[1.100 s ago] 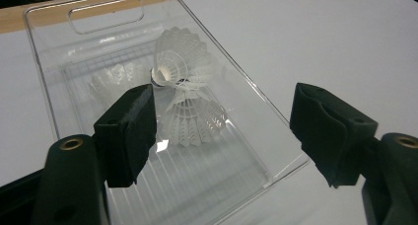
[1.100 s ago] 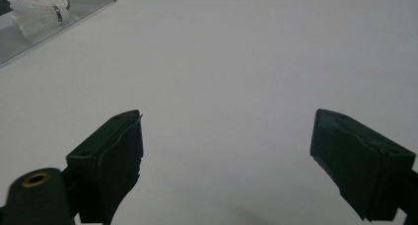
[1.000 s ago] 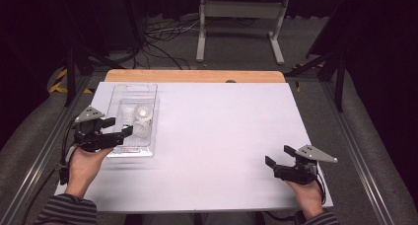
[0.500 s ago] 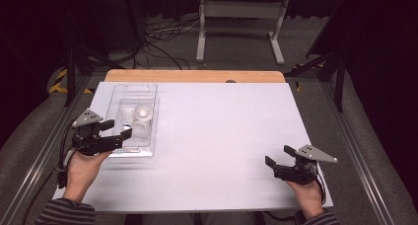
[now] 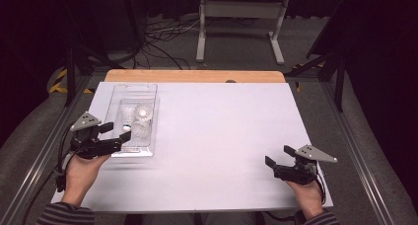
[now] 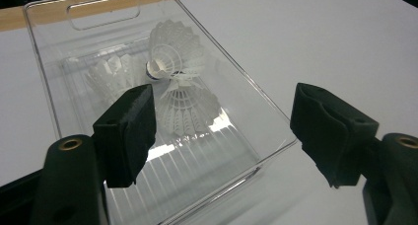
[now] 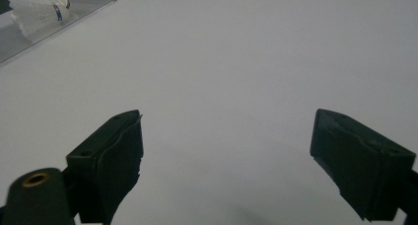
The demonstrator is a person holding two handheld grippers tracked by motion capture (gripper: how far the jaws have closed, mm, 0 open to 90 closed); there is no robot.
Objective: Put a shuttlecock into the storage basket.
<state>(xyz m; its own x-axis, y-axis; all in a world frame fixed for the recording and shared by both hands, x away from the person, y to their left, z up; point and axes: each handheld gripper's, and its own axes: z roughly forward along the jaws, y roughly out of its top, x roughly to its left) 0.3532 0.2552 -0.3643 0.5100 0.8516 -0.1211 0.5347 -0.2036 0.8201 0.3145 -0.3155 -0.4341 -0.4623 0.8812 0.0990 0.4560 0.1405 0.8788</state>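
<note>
Item: clear tray (image 5: 116,94), far-left of my white worktop (image 5: 222,136), holding white shuttlecocks (image 6: 172,82). My left gripper (image 5: 116,134), jaws spread, sits at the tray's near end. My right gripper (image 5: 277,156), jaws spread, rests near-right, well apart.

Clear ribbed plastic tray (image 5: 129,148) sitting on white table sheet (image 5: 222,136), light wood edge (image 5: 194,76) showing at far side. Shuttlecocks (image 6: 175,82) showing white feathers, one wearing a dark blue band at the cork. Both grippers, left gripper (image 5: 114,134) and right gripper (image 5: 277,156), showing black jaws, grey top plates. Sleeves (image 5: 66,216) running grey-dark stripes.
</note>
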